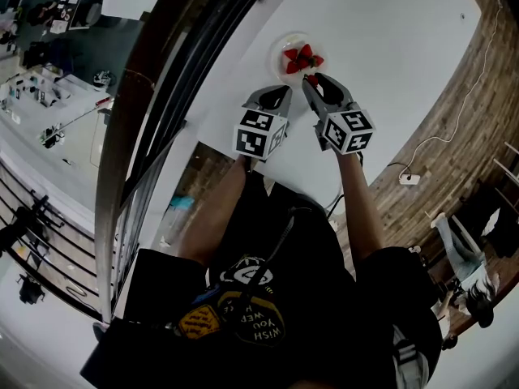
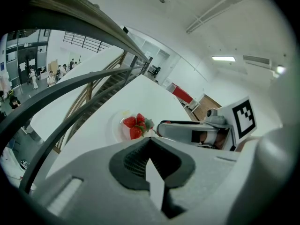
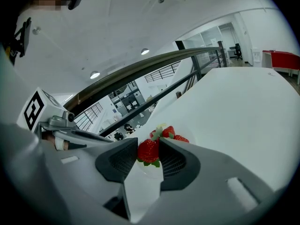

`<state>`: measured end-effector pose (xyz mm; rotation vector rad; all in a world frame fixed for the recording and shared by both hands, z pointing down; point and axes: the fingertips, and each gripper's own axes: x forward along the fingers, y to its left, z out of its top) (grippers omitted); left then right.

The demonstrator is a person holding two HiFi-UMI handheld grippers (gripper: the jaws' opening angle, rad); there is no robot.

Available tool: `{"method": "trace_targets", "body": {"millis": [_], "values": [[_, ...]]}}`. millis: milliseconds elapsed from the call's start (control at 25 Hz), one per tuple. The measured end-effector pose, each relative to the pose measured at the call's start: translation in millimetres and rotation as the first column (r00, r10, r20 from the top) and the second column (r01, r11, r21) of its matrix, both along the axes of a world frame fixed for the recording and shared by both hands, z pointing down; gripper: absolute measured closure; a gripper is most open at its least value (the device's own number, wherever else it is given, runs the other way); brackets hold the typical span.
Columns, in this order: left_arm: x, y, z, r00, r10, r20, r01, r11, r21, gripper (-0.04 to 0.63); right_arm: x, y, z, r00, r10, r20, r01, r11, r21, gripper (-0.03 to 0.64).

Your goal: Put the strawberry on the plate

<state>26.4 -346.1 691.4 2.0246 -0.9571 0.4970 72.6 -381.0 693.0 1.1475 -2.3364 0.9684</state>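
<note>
- The strawberry (image 3: pixel 148 152) sits pinched between the pads of my right gripper (image 1: pixel 313 82). It is gripped on both sides with its green leaves pointing down, and it hangs at the near edge of the plate (image 1: pixel 276 49).
- I can't tell whether it touches the plate yet. From the right gripper view it looks held just above it.
- I judge the task nearly finished: the pick-up and the carry are done. What is left is to ease the fruit a little further over the plate, set it down and let go.
- Several other strawberries (image 1: pixel 302 57) already lie in a cluster on the plate, just beyond the held one. They take up the middle, so I would aim for the free near side rather than press down on top of them.
- My left gripper (image 2: pixel 149 141) is clenched on nothing. It waits just beside the right one, pointing at the plate, close enough to bump if I swing sideways.
- The white table (image 1: pixel 389 47) around the plate is bare. A dark railing (image 1: pixel 146 96) runs along its left edge, well away from the work.
</note>
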Motion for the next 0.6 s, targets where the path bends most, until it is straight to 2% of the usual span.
{"method": "trace_targets", "body": {"millis": [360, 600], "values": [[-5.1, -4.0, 6.8, 1.000, -0.003, -0.005, 0.003, 1.000, -0.021, 0.592, -6.7, -10.5, 12.5, 1.000, -0.008, -0.022, 0.007, 1.000, -0.008, 0.474], [-3.7, -12.0, 15.9, 1.000, -0.022, -0.002, 0.022, 1.000, -0.009, 0.592, 0.1, -12.6, 26.2, 1.000, -0.005, -0.030, 0.005, 1.000, -0.019, 0.474]]}}
